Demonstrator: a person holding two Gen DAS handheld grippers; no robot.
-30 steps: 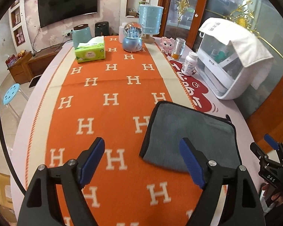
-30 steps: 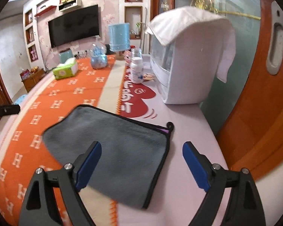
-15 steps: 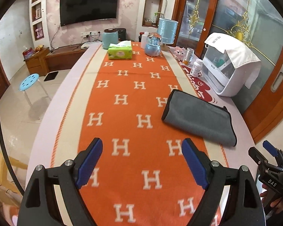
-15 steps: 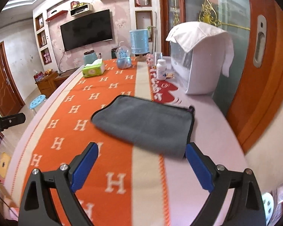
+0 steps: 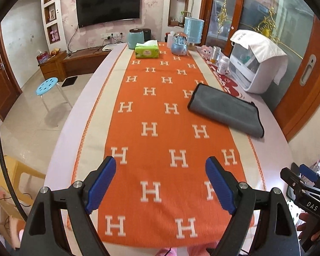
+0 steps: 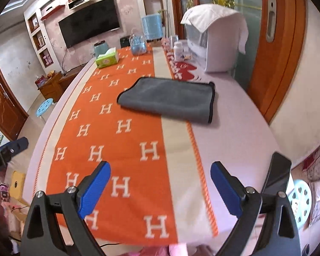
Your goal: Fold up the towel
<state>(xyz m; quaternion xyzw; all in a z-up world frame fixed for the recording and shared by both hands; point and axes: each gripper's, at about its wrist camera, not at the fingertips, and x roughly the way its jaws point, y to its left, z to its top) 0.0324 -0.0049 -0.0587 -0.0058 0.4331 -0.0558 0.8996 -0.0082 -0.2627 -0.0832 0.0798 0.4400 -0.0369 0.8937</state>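
Observation:
A folded grey towel with black trim (image 5: 226, 109) lies flat on the right side of the orange runner (image 5: 160, 128), partly over the table's pale edge; it also shows in the right wrist view (image 6: 170, 98). My left gripper (image 5: 161, 183) is open and empty, held over the near end of the runner, far from the towel. My right gripper (image 6: 160, 188) is open and empty, also over the table's near end. It shows in the left wrist view at the right edge (image 5: 303, 183).
At the far end stand a green tissue box (image 5: 146, 51), a snow globe (image 5: 179, 43), a blue canister (image 5: 193, 29) and a pill bottle (image 5: 223, 65). A white appliance (image 5: 256, 64) draped with a cloth stands right. A blue stool (image 5: 47, 84) stands on the floor left.
Both grippers have pulled back from the towel toward the table's near end and risen. The towel stays folded on the table.

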